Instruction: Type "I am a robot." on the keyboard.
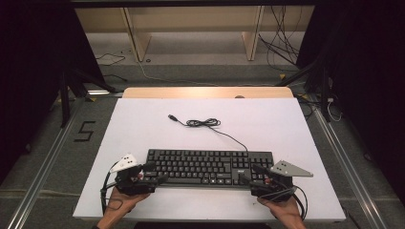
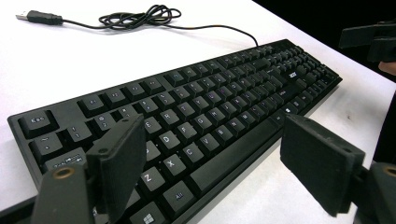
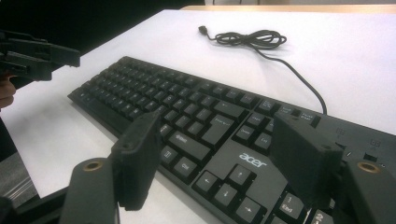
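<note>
A black keyboard (image 1: 209, 166) lies on the white table near its front edge, its cable (image 1: 205, 123) coiled behind it and ending in a USB plug (image 1: 172, 117). My left gripper (image 1: 155, 172) stands open at the keyboard's left end, jaws spread over the left keys (image 2: 168, 140). My right gripper (image 1: 248, 174) stands open at the right end, its jaws either side of the arrow keys (image 3: 229, 182). Neither holds anything. The keyboard (image 2: 196, 116) stretches away in the left gripper view, with the cable (image 2: 135, 18) beyond it. The cable (image 3: 252, 38) shows likewise in the right gripper view.
The white table top (image 1: 143, 119) spreads wide behind the keyboard, with a wooden strip (image 1: 205, 92) along its far edge. Wooden shelving (image 1: 191, 28) and loose floor cables (image 1: 282, 43) lie beyond. Metal rails (image 1: 52, 152) run along both sides.
</note>
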{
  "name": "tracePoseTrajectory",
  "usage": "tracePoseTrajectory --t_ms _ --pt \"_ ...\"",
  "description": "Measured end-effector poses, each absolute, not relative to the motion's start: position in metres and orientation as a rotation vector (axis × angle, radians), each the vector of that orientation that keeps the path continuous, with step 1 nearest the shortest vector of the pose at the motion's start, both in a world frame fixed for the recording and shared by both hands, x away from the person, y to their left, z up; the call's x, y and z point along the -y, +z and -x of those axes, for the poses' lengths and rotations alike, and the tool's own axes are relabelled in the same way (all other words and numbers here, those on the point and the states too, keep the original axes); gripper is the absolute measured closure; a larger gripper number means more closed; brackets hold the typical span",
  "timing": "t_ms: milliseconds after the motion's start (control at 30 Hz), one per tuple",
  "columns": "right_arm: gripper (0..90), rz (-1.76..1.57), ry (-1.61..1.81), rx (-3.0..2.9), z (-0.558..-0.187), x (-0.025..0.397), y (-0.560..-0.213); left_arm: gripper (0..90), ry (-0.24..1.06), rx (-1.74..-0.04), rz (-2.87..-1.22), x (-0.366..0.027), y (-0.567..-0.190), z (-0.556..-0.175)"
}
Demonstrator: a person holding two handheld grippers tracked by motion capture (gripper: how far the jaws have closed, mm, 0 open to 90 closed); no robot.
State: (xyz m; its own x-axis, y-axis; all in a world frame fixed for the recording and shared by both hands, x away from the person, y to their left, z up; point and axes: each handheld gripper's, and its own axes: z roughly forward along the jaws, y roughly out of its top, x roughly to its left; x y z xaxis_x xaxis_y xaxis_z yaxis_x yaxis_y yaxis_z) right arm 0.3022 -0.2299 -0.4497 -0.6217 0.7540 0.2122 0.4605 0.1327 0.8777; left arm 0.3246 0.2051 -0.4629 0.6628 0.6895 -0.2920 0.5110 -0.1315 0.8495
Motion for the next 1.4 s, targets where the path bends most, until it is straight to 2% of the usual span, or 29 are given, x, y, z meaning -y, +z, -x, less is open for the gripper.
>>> tracePoseTrajectory --t_ms 367,1400 --pt "34.8 -1.182 1.485 -2.135 -0.303 0.228 -0.45 22.3 0.206 -0.963 -1.79 -0.205 -0.463 -0.325" --pt "35.7 -1.14 1.487 -2.203 -0.325 0.189 -0.446 22.4 0.206 -0.98 -1.782 -0.207 -0.463 -0.326"
